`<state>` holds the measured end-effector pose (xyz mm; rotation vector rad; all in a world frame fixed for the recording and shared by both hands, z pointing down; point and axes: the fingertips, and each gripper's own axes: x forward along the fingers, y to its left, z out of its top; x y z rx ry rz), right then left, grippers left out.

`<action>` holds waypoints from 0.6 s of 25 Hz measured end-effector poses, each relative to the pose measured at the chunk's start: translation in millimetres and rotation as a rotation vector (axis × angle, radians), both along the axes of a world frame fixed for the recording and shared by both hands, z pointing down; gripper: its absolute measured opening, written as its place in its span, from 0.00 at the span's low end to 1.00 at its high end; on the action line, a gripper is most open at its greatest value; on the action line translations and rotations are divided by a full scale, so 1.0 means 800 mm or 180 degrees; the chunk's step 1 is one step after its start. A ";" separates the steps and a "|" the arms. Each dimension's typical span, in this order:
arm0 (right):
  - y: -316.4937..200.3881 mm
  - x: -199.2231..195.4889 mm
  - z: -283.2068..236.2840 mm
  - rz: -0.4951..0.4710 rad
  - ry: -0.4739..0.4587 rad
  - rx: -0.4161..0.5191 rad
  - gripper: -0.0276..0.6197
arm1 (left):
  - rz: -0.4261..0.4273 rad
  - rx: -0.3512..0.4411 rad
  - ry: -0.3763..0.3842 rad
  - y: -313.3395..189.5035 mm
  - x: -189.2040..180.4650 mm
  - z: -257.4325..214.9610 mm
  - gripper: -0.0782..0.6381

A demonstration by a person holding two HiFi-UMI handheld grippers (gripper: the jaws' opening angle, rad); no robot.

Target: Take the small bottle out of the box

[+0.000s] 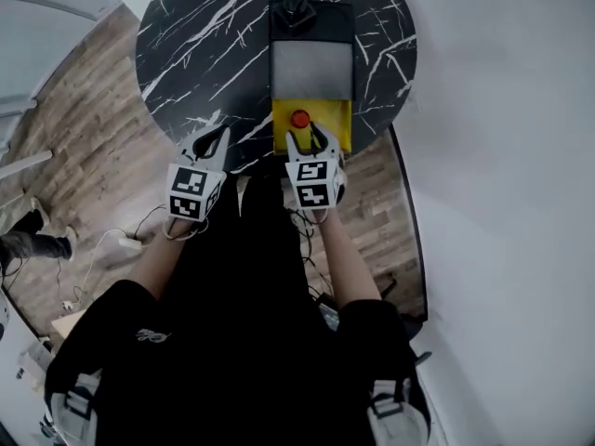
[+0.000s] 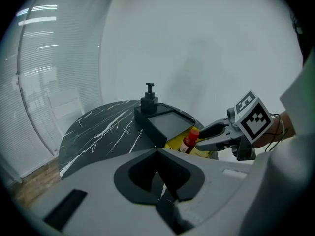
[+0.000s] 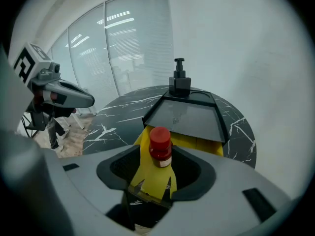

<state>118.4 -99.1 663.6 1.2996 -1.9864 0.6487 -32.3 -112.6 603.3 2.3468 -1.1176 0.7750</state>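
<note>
A small bottle point(image 1: 299, 119) with a red cap stands upright in the yellow end point(image 1: 338, 128) of a black box point(image 1: 311, 68) on a round black marble table point(image 1: 209, 40). My right gripper point(image 1: 311, 137) is open. Its fingers stand either side of the bottle point(image 3: 160, 144) with a gap at each side. In the left gripper view the bottle point(image 2: 189, 140) sits just ahead of the right gripper point(image 2: 209, 135). My left gripper point(image 1: 212, 142) hovers at the table's near edge, left of the box, with its jaws together and nothing in them.
A grey tray point(image 1: 312, 70) covers the box's middle. A black pump dispenser point(image 1: 297, 9) stands at its far end. The table's left half point(image 2: 98, 127) carries nothing. Wood floor and cables point(image 1: 102, 249) lie below. A white wall point(image 1: 502, 156) runs along the right.
</note>
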 end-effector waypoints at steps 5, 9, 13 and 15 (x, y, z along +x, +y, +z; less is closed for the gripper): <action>-0.010 0.004 0.014 -0.0074 0.0102 -0.0060 0.38 | -0.0115 -0.0023 0.0020 -0.003 -0.005 0.003 0.11; -0.017 0.006 0.030 -0.0118 0.0112 -0.0151 0.40 | -0.0173 -0.0024 0.0008 -0.002 -0.010 0.005 0.11; -0.023 0.002 0.042 -0.0213 0.0151 -0.0221 0.41 | -0.0252 -0.0038 0.0005 0.000 -0.018 0.004 0.11; -0.027 -0.001 0.046 -0.0258 0.0195 -0.0232 0.41 | -0.0281 -0.0048 -0.0009 0.000 -0.024 0.004 0.11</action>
